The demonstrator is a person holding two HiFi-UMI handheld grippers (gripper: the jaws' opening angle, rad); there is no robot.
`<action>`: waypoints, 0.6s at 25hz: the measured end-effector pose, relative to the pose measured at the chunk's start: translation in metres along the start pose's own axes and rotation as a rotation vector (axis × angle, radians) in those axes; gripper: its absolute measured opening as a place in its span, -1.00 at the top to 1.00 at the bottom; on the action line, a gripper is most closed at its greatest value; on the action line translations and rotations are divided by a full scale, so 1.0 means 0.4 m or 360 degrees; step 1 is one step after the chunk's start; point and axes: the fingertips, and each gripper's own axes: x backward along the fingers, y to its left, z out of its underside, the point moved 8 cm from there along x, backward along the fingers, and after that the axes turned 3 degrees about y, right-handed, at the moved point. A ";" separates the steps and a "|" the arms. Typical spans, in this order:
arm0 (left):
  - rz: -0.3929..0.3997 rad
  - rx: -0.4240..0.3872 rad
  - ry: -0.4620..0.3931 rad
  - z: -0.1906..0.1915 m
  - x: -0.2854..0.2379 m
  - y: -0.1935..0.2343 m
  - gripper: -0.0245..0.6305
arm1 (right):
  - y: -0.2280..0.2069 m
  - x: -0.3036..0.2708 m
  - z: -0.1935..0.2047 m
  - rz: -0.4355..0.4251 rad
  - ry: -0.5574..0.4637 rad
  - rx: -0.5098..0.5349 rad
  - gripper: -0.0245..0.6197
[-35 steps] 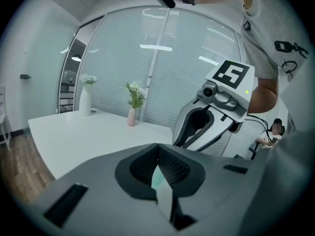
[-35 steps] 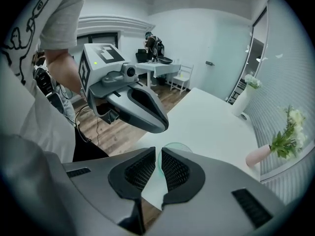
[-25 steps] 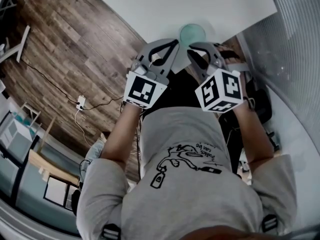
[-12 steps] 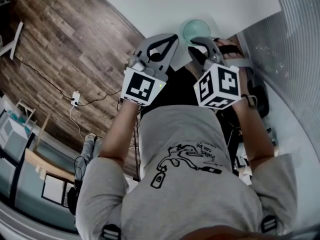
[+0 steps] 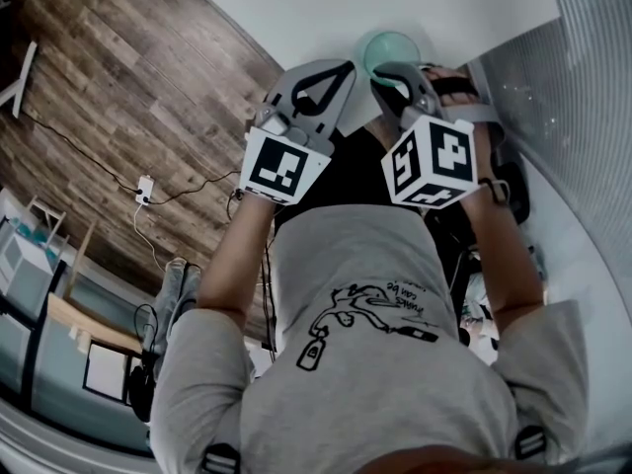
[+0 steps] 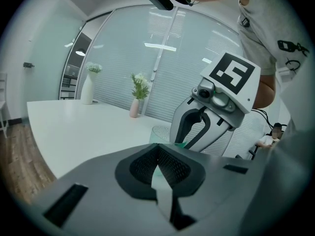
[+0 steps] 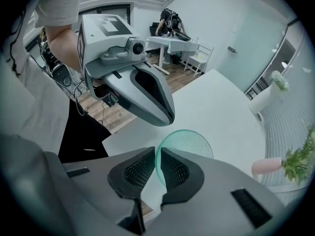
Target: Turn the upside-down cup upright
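A see-through green cup (image 5: 388, 52) with a dimpled wall stands on the white table (image 5: 326, 3), close to its near edge. My right gripper (image 5: 387, 73) points steeply down at it. In the right gripper view the cup's (image 7: 189, 144) near rim runs through the narrow gap of my right gripper (image 7: 156, 168). Its jaws are closing, and a sliver of table still shows beside the rim. My left gripper (image 5: 334, 70) hangs just left of the cup, shut and empty. I cannot tell whether the cup's mouth or base faces up.
A white vase with flowers (image 6: 87, 90) and a pink vase (image 6: 134, 107) stand at the table's far side. The table's corner edge (image 7: 106, 139) lies right under the grippers, with wooden floor (image 5: 128, 87) and cables beyond it.
My right gripper has sunk a little toward the cup and turned slightly. The left gripper has stayed where it was.
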 end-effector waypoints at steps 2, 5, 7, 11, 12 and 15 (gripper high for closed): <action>0.0002 -0.0001 -0.0001 0.006 -0.003 -0.003 0.92 | 0.004 -0.001 0.003 -0.0007 -0.0004 0.0006 0.75; 0.0000 -0.0004 -0.0004 -0.001 -0.001 -0.001 0.92 | 0.006 0.002 0.000 -0.0019 -0.0002 0.0024 0.77; -0.0003 -0.0001 -0.0006 -0.005 -0.001 0.003 0.92 | 0.004 0.003 -0.002 -0.0015 -0.0007 0.0030 0.78; -0.0009 -0.0003 -0.0018 -0.015 0.004 0.005 0.92 | -0.004 0.014 -0.008 0.0007 -0.0026 0.0021 0.78; -0.0012 -0.0005 -0.0021 -0.019 0.005 0.002 0.92 | -0.006 0.019 -0.008 0.0011 -0.0029 0.0022 0.78; -0.0016 -0.0014 -0.0033 -0.039 0.008 -0.007 0.92 | -0.015 0.042 -0.006 0.0038 -0.0041 0.0014 0.78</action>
